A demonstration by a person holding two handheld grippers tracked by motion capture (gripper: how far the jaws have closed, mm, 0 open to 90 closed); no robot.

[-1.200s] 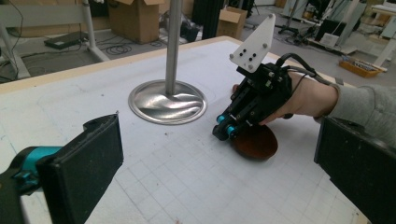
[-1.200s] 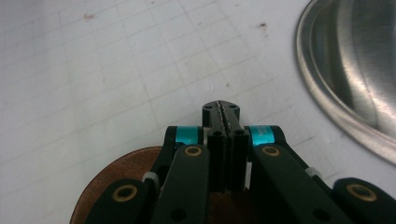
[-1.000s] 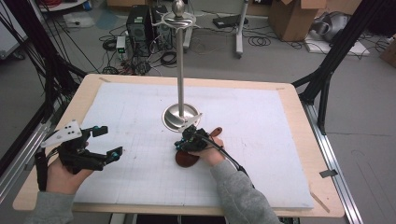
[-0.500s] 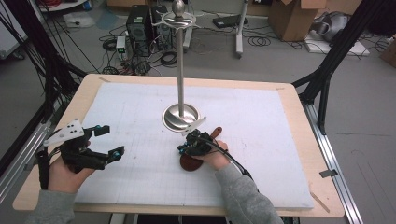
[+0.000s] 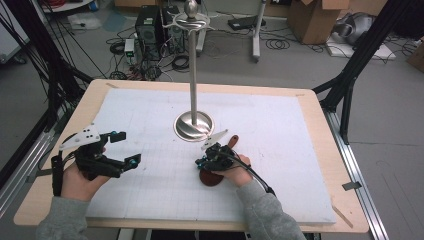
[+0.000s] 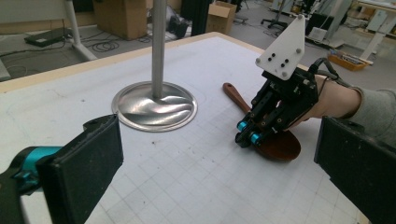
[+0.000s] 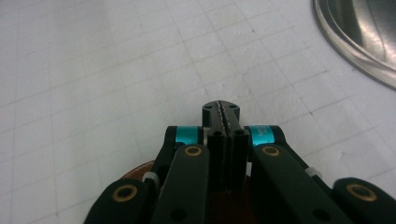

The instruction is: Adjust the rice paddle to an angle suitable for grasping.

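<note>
I get even, bright overhead light with soft shadows; glare streaks the steel stand base (image 6: 154, 106), and my left gripper's near pads (image 6: 88, 168) are blurred.

1. The high view looks forward and down from above the person's side, taking in the whole table (image 5: 310, 100) and the floor beyond.
2. The left gripper view sits low near the mat, facing across it toward the stand (image 6: 154, 105) and spoon (image 6: 275, 142).
3. The right gripper view looks steeply down, very close to the mat (image 7: 93, 70).
4. All three share the stand's base.
</note>
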